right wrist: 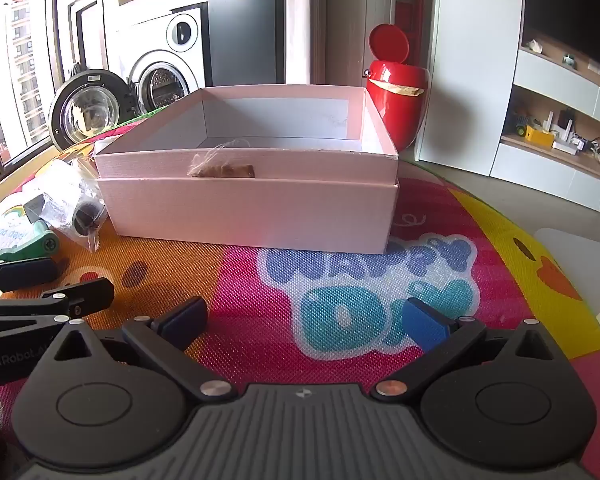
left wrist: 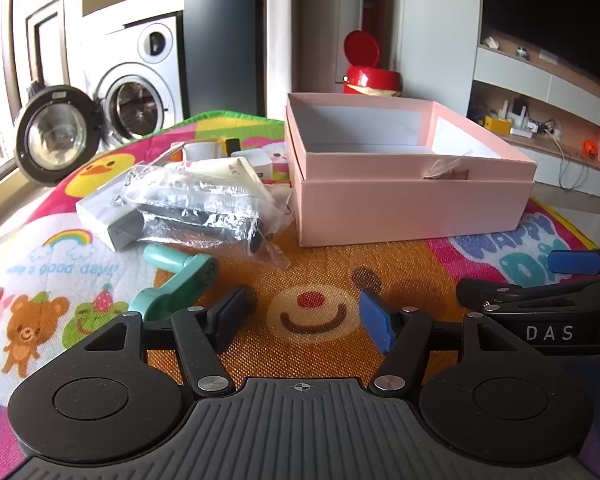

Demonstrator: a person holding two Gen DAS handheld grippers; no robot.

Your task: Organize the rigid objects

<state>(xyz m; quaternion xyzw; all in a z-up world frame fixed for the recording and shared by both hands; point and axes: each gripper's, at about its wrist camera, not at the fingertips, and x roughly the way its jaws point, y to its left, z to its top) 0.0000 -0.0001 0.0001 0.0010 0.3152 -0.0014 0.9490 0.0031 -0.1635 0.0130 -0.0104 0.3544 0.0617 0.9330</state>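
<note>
A cartoon-printed play mat [right wrist: 340,240] is carrying everything. The pink open box [left wrist: 412,204] is sitting mid-mat, its interior looking bare. Left of it, a crinkled plastic bag [left wrist: 204,208] is lying beside a mint-green crank handle [left wrist: 176,284]. The 2 grippers, left gripper [left wrist: 306,316] and right gripper [right wrist: 306,322], are hovering spread apart, holding nothing.

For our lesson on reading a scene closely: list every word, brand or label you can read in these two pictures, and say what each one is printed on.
"DAS" on the right gripper's arm.
"GenRobot.A", cut off, on the left gripper's arm.
"HAPPY DAY", partly covered, on the play mat.
"a good day", upside down in the left wrist view, on the same mat.
Print on the plastic bag and on the washing machine: too small to read.
</note>
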